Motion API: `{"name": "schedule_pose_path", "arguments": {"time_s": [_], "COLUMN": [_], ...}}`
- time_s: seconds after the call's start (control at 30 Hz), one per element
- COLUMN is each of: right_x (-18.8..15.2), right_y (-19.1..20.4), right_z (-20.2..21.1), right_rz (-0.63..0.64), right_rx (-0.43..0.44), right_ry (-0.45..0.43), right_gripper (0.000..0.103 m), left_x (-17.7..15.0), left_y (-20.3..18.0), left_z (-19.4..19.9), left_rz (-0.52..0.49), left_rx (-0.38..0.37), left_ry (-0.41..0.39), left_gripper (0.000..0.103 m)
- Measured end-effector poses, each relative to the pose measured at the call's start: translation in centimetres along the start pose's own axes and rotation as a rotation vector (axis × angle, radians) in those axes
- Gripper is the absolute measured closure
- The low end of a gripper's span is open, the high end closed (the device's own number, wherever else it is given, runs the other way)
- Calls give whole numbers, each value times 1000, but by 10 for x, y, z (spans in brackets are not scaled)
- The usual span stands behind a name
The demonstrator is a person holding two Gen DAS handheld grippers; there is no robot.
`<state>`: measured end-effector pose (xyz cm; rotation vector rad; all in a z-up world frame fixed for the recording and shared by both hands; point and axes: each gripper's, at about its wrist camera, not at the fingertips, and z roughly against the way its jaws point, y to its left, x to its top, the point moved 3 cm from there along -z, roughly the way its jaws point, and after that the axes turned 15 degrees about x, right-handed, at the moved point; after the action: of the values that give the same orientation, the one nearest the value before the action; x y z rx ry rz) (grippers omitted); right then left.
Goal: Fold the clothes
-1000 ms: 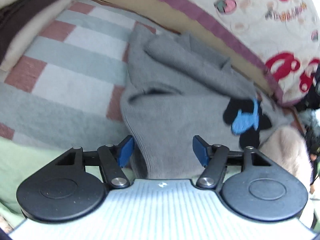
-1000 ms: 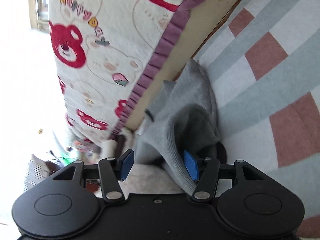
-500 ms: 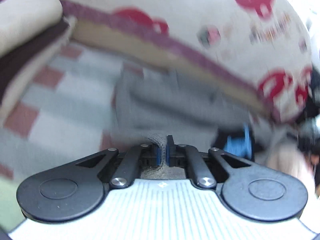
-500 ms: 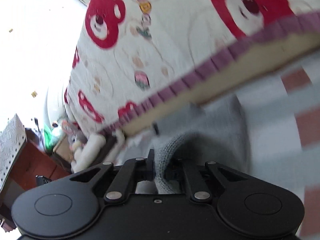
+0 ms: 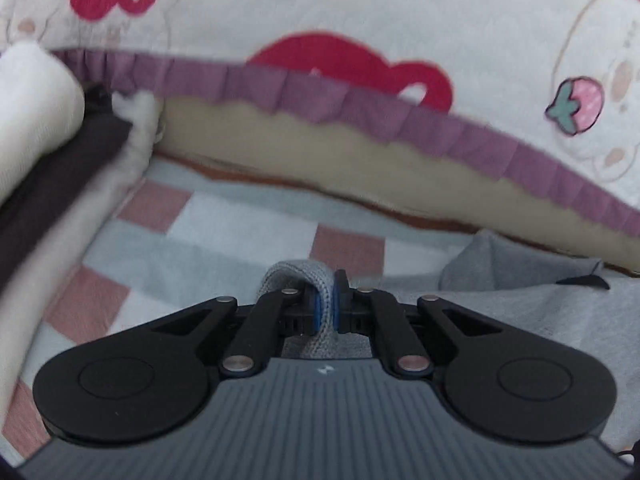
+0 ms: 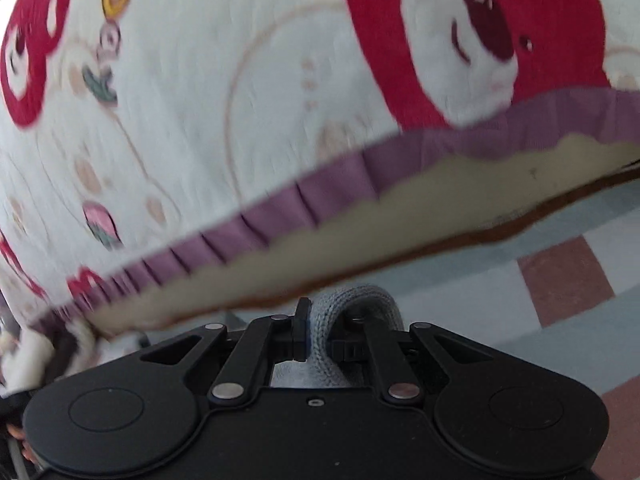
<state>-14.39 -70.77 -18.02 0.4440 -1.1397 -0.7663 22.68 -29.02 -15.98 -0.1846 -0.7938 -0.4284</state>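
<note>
Left tool (image 5: 325, 307) and right tool (image 6: 318, 338) each pinch the grey sweater's (image 5: 520, 312) ribbed hem; its body is mostly hidden behind them.

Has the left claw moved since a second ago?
Yes. The left claw, shut on the grey sweater's ribbed hem, has travelled toward the purple-frilled bear bedspread, which now fills the top of its view; the sweater body trails at right.
</note>
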Motion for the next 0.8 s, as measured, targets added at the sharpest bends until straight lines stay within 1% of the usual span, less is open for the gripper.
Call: {"name": "schedule_pose_path", "arguments": {"time_s": [0.07,0.1,0.13,0.17,0.23,0.27,0.33,0.37,0.4,0.43,0.53,0.6,0.63,0.67,0.7,0.73,0.77,0.8], "right_x": [-8,-14,-18,-22,-30,-35,-45,-48,-50,-49,-44,-39,-36,-35,-33,-31,-29,-24], "right_y": [-8,-12,-16,-19,-24,-20,-14,-9,-3,3,19,28,31,33,35,37,40,43], "right_z": [-2,1,4,7,11,7,0,-3,-3,-2,4,6,6,5,5,6,7,11], "right_rz": [-4,-32,-55,-78,-114,-108,-86,-49,-5,28,113,155,165,174,183,197,215,235], "right_rx": [-15,3,20,37,64,58,45,39,44,63,107,116,114,116,118,125,133,130], "right_ry": [33,38,37,37,41,59,90,90,81,71,34,29,31,33,33,33,26,6], "right_gripper": [88,87,79,65,54,54,51,52,63,96,96,96,96,96,96,96,96,96], "left_x": [-6,-9,-12,-14,-19,-22,-30,-34,-39,-42,-45,-42,-41,-39,-38,-37,-34,-29], "left_y": [10,15,21,25,29,32,38,41,45,49,58,55,49,40,31,22,14,9], "left_z": [0,2,5,7,10,11,14,17,22,28,42,42,42,41,40,40,39,40], "left_rz": [29,47,62,71,68,70,98,123,151,180,232,216,179,118,57,-3,-54,-82], "left_rx": [-25,-41,-56,-67,-84,-96,-115,-129,-151,-187,-283,-323,-325,-309,-294,-278,-256,-228], "left_ry": [8,11,17,24,46,60,103,118,121,116,114,130,134,128,123,117,105,81], "left_gripper": [97,97,97,97,97,95,78,64,62,62,59,52,51,54,65,86,96,97]}}
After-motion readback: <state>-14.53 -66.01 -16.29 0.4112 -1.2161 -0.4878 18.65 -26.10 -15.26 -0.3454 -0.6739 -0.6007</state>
